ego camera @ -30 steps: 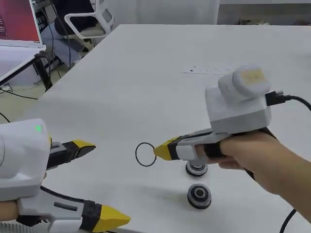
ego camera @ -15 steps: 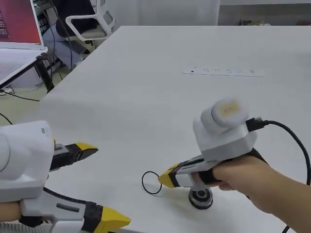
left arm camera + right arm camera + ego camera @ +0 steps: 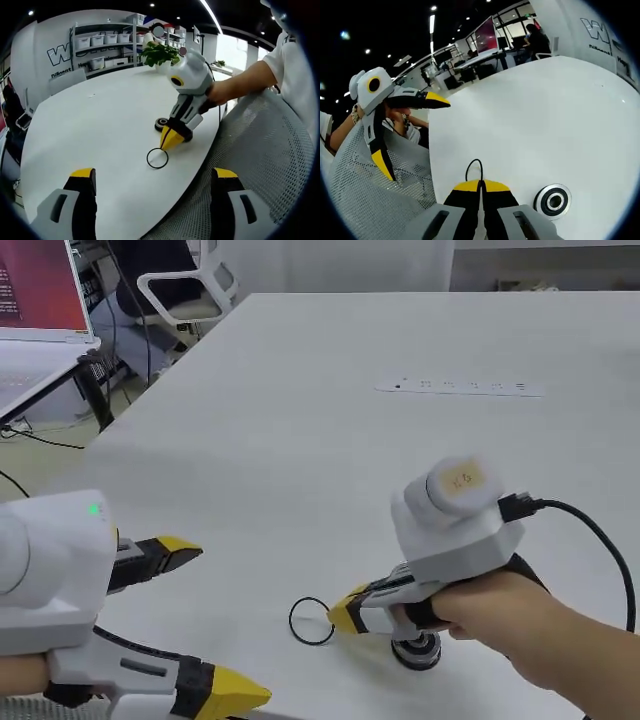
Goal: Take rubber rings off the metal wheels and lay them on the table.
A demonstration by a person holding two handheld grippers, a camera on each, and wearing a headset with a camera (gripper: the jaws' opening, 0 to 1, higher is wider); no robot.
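Right gripper (image 3: pixel 340 614): jaws pressed together, pinching the near rim of one rubber ring (image 3: pixel 310 621). In the right gripper view the ring's loop (image 3: pixel 474 170) sticks out past the closed yellow tips towards 12 o'clock, in line with the gripper's long axis. In the head view the ring lies at 9 o'clock from those tips, flat and low over the white table (image 3: pixel 350 440). I cannot tell whether it already rests on the surface. A metal wheel (image 3: pixel 418 650) stands at about 4 o'clock from the tips, just beside the gripper body and apart from the ring. Left gripper (image 3: pixel 234 625): jaws spread wide, nothing between them, further off towards 9 o'clock. In the left gripper view the ring (image 3: pixel 157 158) sits at 12 o'clock. Judgement: the right gripper is nearer, so the release falls to it; opening should leave the ring flat on the table.
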